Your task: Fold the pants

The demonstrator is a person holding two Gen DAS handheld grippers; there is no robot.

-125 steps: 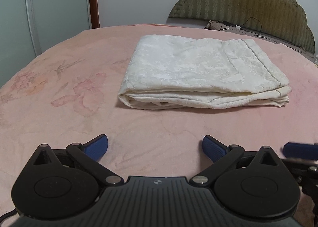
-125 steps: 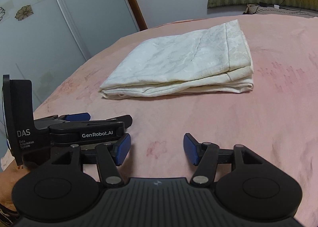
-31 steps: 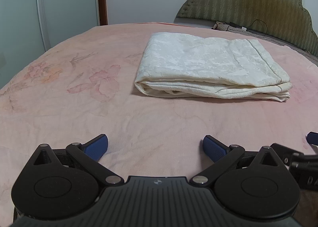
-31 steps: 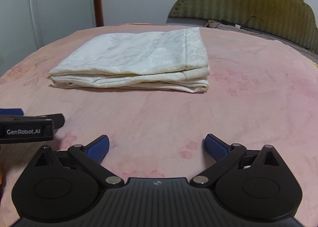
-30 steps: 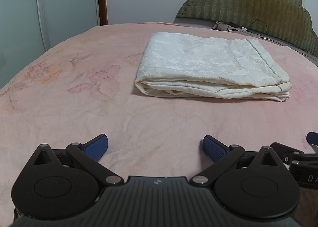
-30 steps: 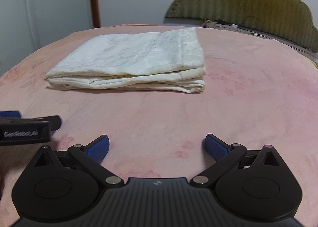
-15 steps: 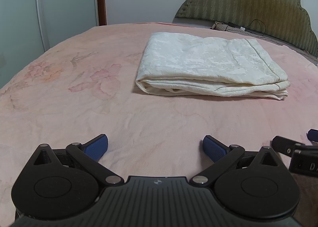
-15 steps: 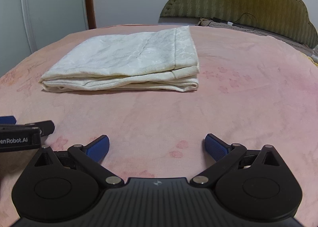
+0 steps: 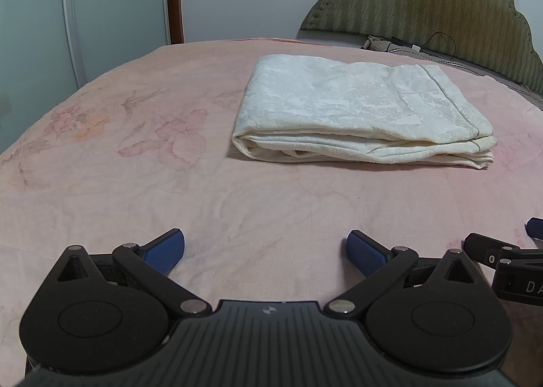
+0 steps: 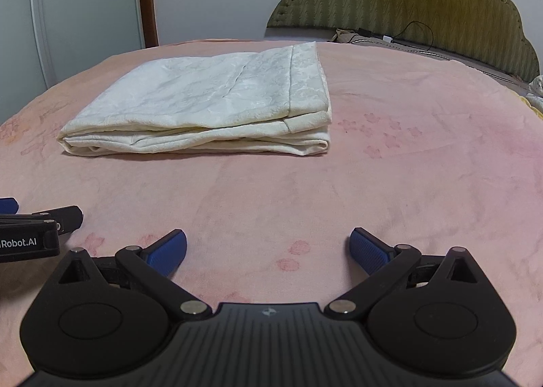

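While the cream pants (image 9: 359, 112) lay folded in a flat stack on the pink floral blanket (image 9: 135, 163) of the bed, neither hand-held gripper was touching them. The left hand-held gripper (image 9: 265, 249) and the right hand-held gripper (image 10: 268, 248) were held low over the blanket, well short of the stack, each with blue pads spread wide and empty.

Matt textured cream cloth pants (image 9: 356, 109) on fuzzy pink blanket (image 9: 135, 183)

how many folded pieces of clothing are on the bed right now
1. The folded cream pants lie on the pink bedspread, ahead of both open grippers: right of centre for the left gripper, left of centre for the right gripper. Neither touches them.
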